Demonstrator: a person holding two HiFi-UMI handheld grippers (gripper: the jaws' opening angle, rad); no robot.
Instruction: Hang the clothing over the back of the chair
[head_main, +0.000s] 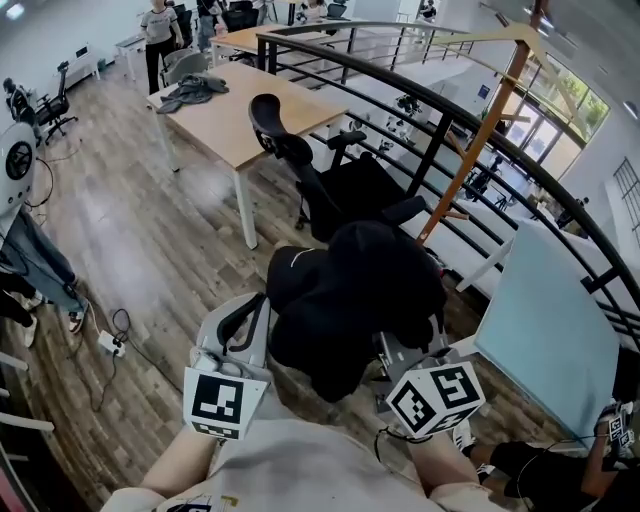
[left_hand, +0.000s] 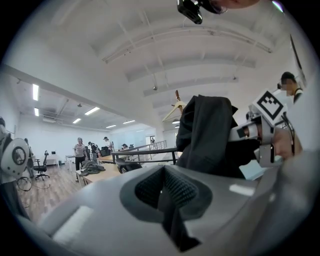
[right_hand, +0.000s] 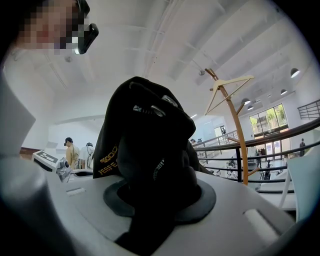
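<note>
A black garment (head_main: 355, 295) hangs bunched between my two grippers, just in front of me. My left gripper (head_main: 262, 302) stands at the garment's left edge; in the left gripper view its jaws (left_hand: 164, 187) are shut, with a thin dark fold pinched between them. My right gripper (head_main: 402, 345) is mostly hidden under the cloth, and the right gripper view shows it (right_hand: 157, 192) shut on a thick wad of the garment (right_hand: 145, 130). The black office chair (head_main: 345, 190) stands beyond the garment, apart from it, with its headrest (head_main: 272, 122) towards the desk.
A wooden desk (head_main: 245, 125) with a grey heap of clothing (head_main: 192, 92) stands behind the chair. A black railing (head_main: 450, 120) curves along the right, with a wooden coat stand (head_main: 488, 125) by it. A pale blue panel (head_main: 545, 330) leans at the right. People (head_main: 158, 35) stand at the back.
</note>
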